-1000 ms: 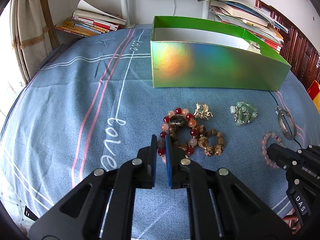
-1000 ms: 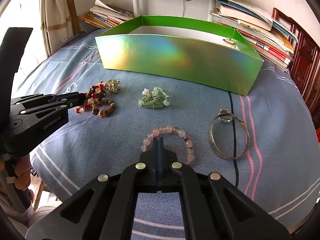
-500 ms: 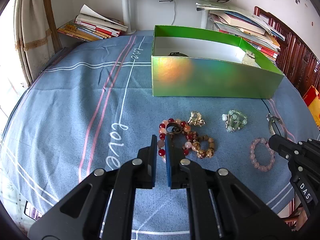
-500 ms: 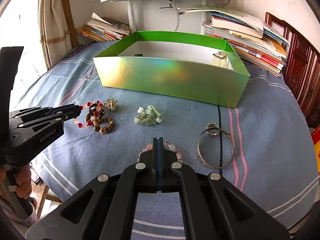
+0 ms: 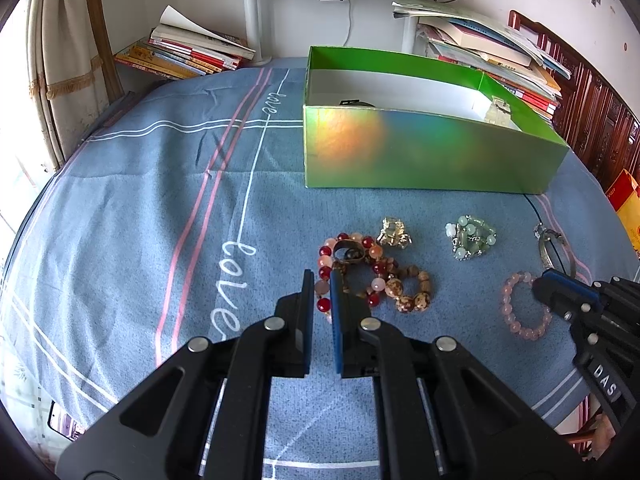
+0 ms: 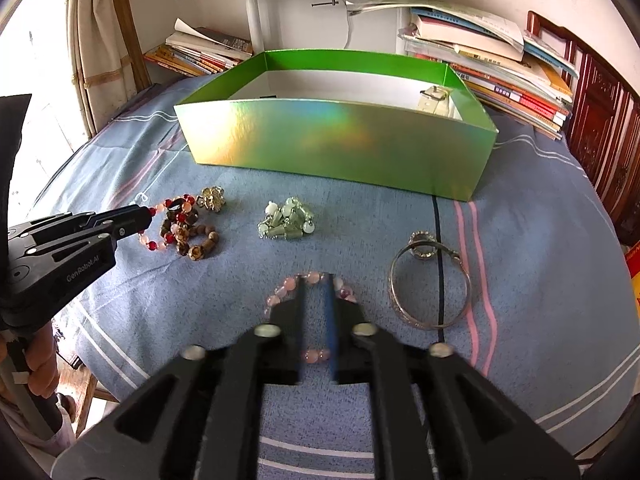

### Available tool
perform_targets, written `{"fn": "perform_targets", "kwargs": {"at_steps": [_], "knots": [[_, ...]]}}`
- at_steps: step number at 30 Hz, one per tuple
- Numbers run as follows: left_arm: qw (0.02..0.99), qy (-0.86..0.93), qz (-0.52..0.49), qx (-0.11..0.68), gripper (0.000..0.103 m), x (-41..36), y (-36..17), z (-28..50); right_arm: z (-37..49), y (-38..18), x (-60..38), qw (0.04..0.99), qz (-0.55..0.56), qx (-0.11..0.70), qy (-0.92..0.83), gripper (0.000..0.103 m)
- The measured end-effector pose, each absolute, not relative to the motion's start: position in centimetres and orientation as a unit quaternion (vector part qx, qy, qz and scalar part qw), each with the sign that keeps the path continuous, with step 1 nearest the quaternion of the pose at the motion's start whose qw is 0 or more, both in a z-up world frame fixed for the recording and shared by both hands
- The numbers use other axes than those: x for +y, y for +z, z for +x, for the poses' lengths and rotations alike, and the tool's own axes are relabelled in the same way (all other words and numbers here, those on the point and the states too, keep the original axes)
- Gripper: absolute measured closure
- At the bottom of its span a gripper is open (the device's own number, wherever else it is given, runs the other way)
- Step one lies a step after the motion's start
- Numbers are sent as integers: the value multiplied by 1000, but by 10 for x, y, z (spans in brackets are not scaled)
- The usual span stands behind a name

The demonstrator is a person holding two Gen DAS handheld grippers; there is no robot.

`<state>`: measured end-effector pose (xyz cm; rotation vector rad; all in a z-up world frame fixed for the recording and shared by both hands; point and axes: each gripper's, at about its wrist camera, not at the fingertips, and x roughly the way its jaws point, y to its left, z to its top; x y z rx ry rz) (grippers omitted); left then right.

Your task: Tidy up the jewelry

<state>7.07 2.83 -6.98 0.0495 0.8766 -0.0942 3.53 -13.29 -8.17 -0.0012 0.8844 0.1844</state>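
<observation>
At back of table [image 5: 120,208], on blue cloth: green box [image 6: 340,148], open top, white floor inside. Holds a pale clear piece [image 6: 434,98] against right-hand wall and a small dark item [image 5: 354,103] near left end, mostly hidden by front wall, can't tell what.

In front of box, loose on cloth: red-and-brown bead bracelets [image 5: 372,276] tangled w/ a dark ring on top, gold-ish trinket [image 5: 394,233] just beside, green bead cluster [image 5: 470,236], silver bangle [image 6: 430,284] lying over a dark cord, pink bead bracelet [image 6: 310,284].

Left gripper [image 5: 320,292] down by red-and-brown pile, jaws as close as they get, slim gap showing, red beads seen thru gap, nothing gripped. Tips near or touching pile edge in right wrist view, can't tell which.

Right gripper [image 6: 314,304] over pink bead bracelet, jaws narrow and opening, blurred. Far arc of beads at tips, near arc visible between jaws further back; pads not pressing any bead. Rest of loop hidden under jaws.

Books stacked behind box both sides. Bit of hand [image 6: 38,364] on left handle, cut off at frame edge.
</observation>
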Motion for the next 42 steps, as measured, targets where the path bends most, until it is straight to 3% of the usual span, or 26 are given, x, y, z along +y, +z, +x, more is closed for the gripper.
{"fn": "perform_targets", "kwargs": {"at_steps": [2,22,24,26,42], "knots": [[904,-46,24,424,95,28,-70,71,35,-83,-133,900,-5,428,82,73],[902,-47,26,429,95,30,-76,71,39,-96,-130,891,-19,448,73,71],[901,-48,26,429,95,30,-76,70,38,-96,-129,891,-23,447,75,73],[901,-48,26,430,95,30,-76,70,37,-96,-127,891,-23,446,84,94],[901,-44,25,431,95,31,-72,71,34,-85,-142,897,-6,435,81,95]]}}
